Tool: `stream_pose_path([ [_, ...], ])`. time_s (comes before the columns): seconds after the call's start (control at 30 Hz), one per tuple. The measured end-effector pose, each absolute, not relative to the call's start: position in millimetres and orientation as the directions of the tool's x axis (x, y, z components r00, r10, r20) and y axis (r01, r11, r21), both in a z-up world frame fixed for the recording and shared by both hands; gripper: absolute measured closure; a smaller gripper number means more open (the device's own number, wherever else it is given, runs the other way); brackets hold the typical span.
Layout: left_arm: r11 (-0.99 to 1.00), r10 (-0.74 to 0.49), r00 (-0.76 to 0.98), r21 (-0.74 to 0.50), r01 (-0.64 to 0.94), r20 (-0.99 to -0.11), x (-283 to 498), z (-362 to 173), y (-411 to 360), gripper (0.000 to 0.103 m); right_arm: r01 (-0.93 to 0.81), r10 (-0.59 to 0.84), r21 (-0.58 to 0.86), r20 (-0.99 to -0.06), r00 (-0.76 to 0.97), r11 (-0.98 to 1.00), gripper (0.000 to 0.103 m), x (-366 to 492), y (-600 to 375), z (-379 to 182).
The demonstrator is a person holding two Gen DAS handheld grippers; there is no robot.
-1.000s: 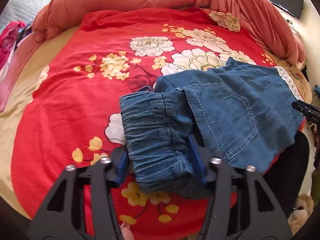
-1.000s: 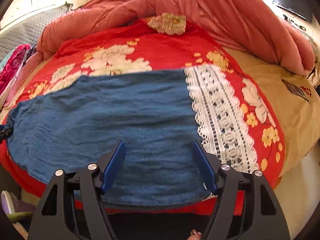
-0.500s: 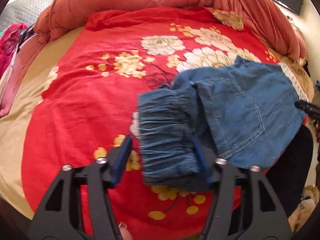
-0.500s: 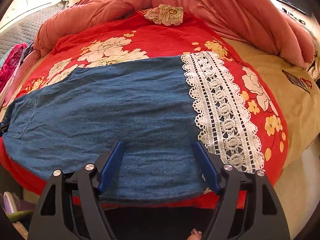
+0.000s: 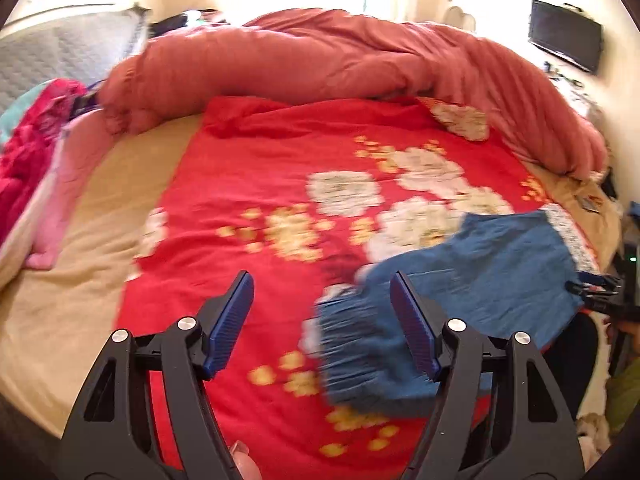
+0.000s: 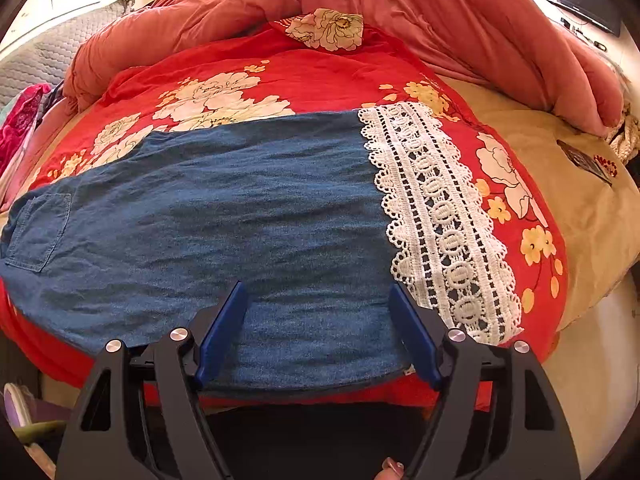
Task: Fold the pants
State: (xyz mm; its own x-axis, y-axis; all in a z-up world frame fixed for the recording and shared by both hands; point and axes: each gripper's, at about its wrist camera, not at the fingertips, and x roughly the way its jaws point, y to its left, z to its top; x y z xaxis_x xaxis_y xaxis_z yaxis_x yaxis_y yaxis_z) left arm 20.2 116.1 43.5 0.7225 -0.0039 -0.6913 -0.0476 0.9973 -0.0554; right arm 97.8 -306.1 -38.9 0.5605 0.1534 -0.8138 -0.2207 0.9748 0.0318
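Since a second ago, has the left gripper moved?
Yes. The left gripper let go of the pants' waistband, its jaws just opening, and lifted away over the red floral sheet.

We see blue denim pants [image 6: 224, 216] with a white lace hem [image 6: 440, 220] at three o'clock, on a red floral bedspread [image 6: 304, 76], and a salmon-pink quilted comforter [image 6: 440, 4] at twelve.

A home bedroom: bed [image 5: 100, 280], bunched quilt [image 5: 320, 60], wall television [image 5: 564, 34].
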Motion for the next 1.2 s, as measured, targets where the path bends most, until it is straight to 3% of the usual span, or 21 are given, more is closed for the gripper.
stream_pose_path([
  [0.27, 0.984, -0.176, 0.697, -0.098, 0.150, -0.695, 58.6, 32.8, 29.4, 0.040, -0.211, 0.137, 0.015, -0.805, 0.577, 0.977, 0.031, 87.9, -312.1, -33.3],
  [0.5, 0.962, -0.244, 0.636, -0.100, 0.254, -0.732, 87.2, 7.3, -30.9, 0.040, -0.193, 0.113, -0.010, -0.780, 0.616, 0.981, 0.031, 85.3, -317.3, -23.2],
  [0.93, 0.957, -0.168, 0.522, -0.010, 0.292, -0.836, 107.3, -69.3, -76.4, 0.038, -0.185, 0.091, -0.023, -0.808, 0.582, 0.982, 0.028, 98.8, -316.3, -40.3],
  [1.07, 0.961, -0.153, 0.519, -0.003, 0.278, -0.841, 103.9, -59.8, -78.4, 0.037, -0.190, 0.129, 0.016, -0.793, 0.595, 0.982, 0.028, 95.8, -321.8, -37.1],
  [1.2, 0.939, -0.214, 0.562, -0.010, 0.343, -0.799, 95.6, -25.6, -93.7, 0.034, -0.149, 0.180, 0.108, -0.738, 0.650, 0.983, 0.028, 84.9, -348.9, -21.8],
])
